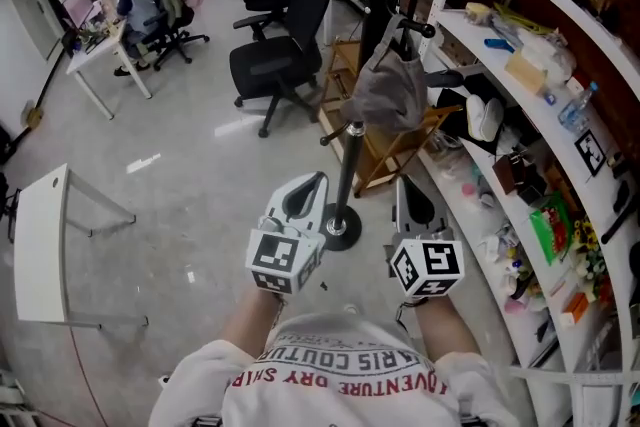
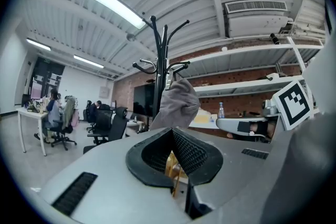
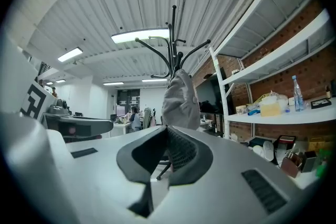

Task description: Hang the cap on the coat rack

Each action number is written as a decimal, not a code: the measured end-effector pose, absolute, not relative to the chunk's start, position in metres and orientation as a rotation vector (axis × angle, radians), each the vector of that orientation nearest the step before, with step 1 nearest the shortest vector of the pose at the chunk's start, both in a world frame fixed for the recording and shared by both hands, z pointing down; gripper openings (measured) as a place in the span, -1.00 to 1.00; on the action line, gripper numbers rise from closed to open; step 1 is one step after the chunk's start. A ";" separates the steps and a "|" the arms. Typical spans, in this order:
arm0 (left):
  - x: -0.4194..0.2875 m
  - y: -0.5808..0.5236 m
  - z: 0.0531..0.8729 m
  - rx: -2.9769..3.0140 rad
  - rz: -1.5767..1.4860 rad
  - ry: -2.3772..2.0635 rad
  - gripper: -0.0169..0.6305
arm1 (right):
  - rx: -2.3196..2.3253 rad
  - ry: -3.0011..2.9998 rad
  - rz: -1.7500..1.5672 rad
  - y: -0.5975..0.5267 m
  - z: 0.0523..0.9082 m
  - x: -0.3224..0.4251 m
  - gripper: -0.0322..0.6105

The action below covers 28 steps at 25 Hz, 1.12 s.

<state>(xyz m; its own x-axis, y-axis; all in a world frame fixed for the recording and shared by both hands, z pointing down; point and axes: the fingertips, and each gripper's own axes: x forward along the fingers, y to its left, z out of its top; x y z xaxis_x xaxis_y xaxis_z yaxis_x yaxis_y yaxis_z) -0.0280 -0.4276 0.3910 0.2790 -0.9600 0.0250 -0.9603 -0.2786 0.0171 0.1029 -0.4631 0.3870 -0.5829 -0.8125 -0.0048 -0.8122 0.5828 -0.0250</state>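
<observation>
The black coat rack (image 1: pixel 346 165) stands on the floor between an office chair (image 1: pixel 275 60) and white shelves (image 1: pixel 575 10). The grey cap (image 1: pixel 390 90) hangs from one of its hooks, apart from both tools. Nearer the person, the left gripper (image 1: pixel 312 183) and right gripper (image 1: pixel 405 187) flank the pole, each with fingers together and empty.

Open-plan office, as I look down on it. Far left: people (image 1: pixel 135 0) seated at a white desk (image 1: pixel 100 55). Black swivel chairs (image 1: pixel 272 65) stand ahead of me. Right: white shelves (image 3: pixel 294 117) of supplies against a brick wall (image 3: pixel 310 71). Strip lights (image 2: pixel 113 5) overhead.
</observation>
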 end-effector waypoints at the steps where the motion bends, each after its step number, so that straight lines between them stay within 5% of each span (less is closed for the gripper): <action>1: -0.028 -0.427 0.391 2.495 0.014 -1.864 -0.93 | -1.432 2.779 -0.034 -0.461 0.390 0.102 -0.85; 28: -0.031 -0.424 0.398 2.494 0.017 -1.837 -0.93 | -1.447 2.825 0.051 -0.449 0.393 0.088 -0.85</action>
